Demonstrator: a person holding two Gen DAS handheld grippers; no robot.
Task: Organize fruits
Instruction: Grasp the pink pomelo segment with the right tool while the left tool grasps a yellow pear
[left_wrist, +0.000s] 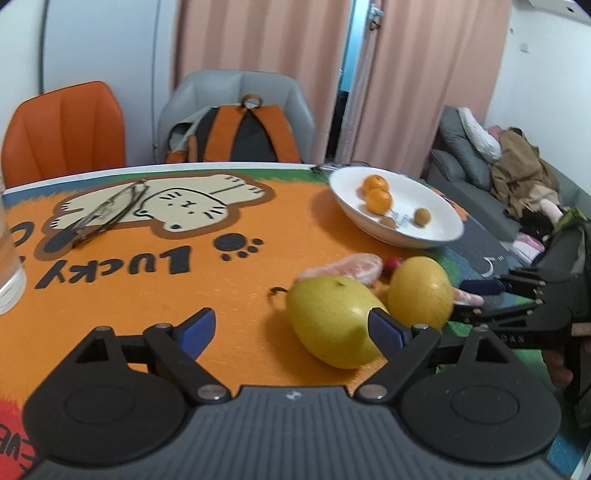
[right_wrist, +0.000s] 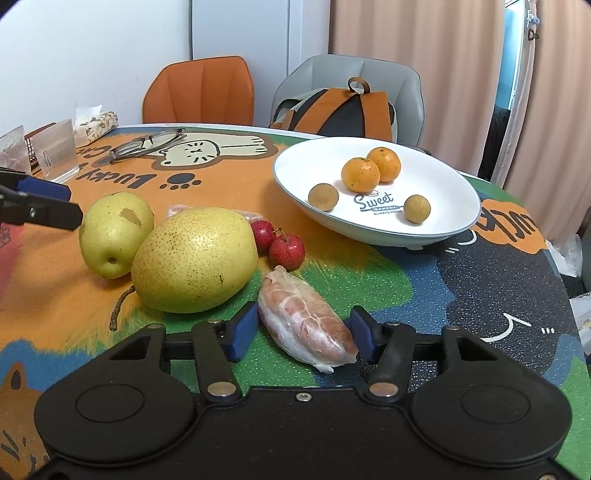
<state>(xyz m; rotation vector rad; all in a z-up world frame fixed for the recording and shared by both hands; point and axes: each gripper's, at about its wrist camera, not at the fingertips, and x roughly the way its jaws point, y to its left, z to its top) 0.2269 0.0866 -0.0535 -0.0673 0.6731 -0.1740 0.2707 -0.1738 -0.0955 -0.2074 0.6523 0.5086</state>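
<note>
A white plate (right_wrist: 443, 173) at the table's far right holds two oranges (right_wrist: 360, 174) and two small brown fruits (right_wrist: 416, 208). On the mat lie two yellow pears (right_wrist: 194, 258), two small red fruits (right_wrist: 286, 252) and a peeled pomelo segment (right_wrist: 306, 321). My right gripper (right_wrist: 302, 330) is open, its blue pads on either side of the segment, not clamped. My left gripper (left_wrist: 291, 328) is open and empty; a pear (left_wrist: 332, 317) lies by its right pad. A second pomelo segment (left_wrist: 347, 267) lies behind the pears.
Glasses (right_wrist: 147, 144) lie on the cartoon mat (left_wrist: 147, 280). Clear cups (right_wrist: 55, 149) and a tissue pack stand at the left edge. An orange chair (right_wrist: 201, 90) and a grey chair with a backpack (right_wrist: 343, 109) stand behind the table. A sofa (left_wrist: 480, 173) is at the right.
</note>
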